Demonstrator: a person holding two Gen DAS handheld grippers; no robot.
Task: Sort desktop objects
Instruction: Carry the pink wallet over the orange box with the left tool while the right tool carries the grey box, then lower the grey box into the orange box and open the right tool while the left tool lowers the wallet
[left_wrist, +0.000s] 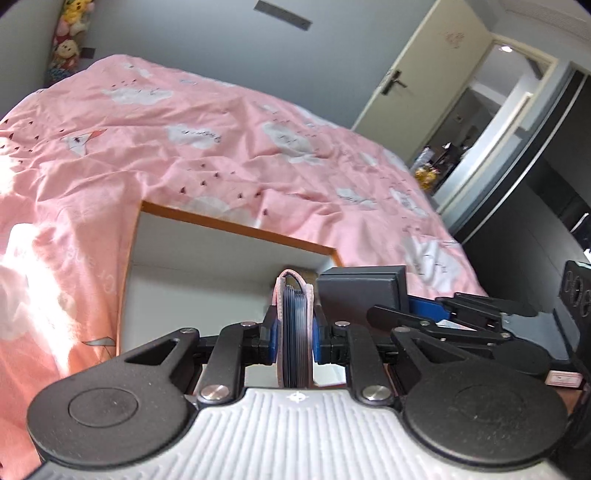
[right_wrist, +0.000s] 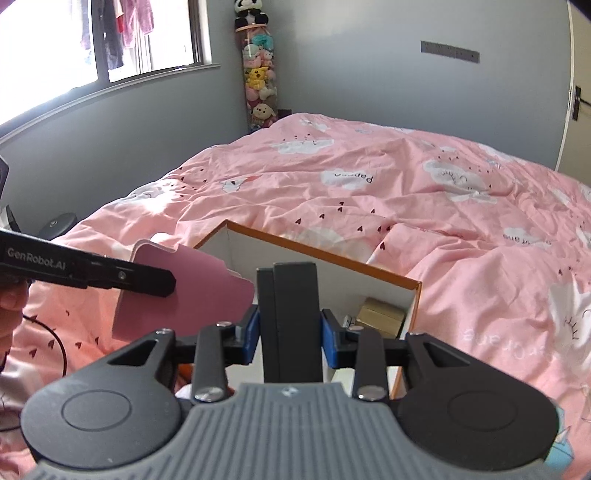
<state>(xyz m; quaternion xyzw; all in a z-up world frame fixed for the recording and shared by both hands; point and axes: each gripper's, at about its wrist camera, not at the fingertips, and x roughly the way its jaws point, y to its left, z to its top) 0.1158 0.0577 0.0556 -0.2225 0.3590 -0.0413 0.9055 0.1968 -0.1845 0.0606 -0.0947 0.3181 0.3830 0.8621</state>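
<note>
Open box (right_wrist: 412, 295) mouth clear ahead, small carton (right_wrist: 382, 313) inside; bed (right_wrist: 406, 206) beyond

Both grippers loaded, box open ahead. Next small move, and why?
Probably ease the right gripper forward and lower its dark box into the white storage box. The fingers are clamped on it upright, right at the open box's near side, where only a tan carton shows inside. The left gripper grips the pink case and can wait.
</note>
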